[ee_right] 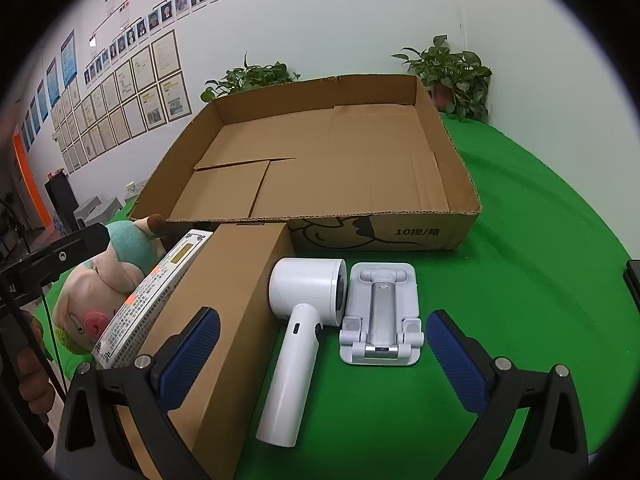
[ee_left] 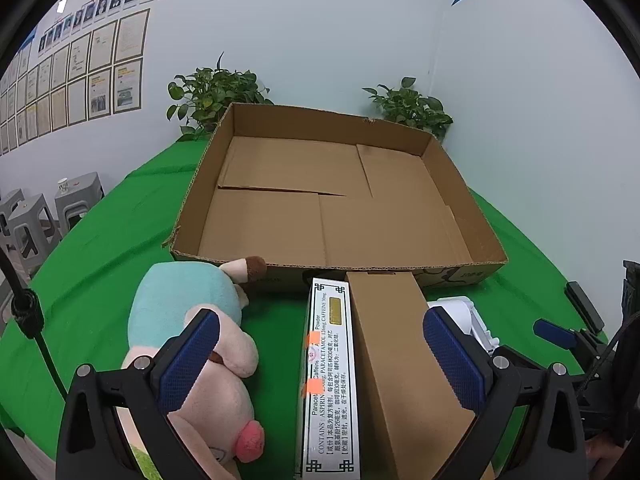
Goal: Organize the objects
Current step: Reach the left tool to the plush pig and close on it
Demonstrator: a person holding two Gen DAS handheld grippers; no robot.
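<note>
Both grippers stood wide open with nothing between their blue pads: the left gripper point(ee_left: 322, 356) hovered over the plush pig and the medicine box, the right gripper point(ee_right: 323, 356) over the white items. Five loose things lay on the green surface point(ee_right: 540, 240), one of each. One plush pig point(ee_left: 208, 344) lay on its side under the left gripper's left finger, snout toward the camera. One medicine box point(ee_left: 330, 376) lay between the left gripper's fingers, its long axis running away toward the tray. One brown carton point(ee_left: 396, 356) lay touching it on the right, parallel. One white handheld device point(ee_right: 298, 320) lay between the right gripper's fingers, handle toward the camera, round head toward the tray. One folded white stand point(ee_right: 380, 316) lay just beside it on the right. One cardboard tray point(ee_right: 400, 232) sat beyond both grippers, holding none of these. Two potted plants point(ee_left: 216, 92) stood behind it.
</note>
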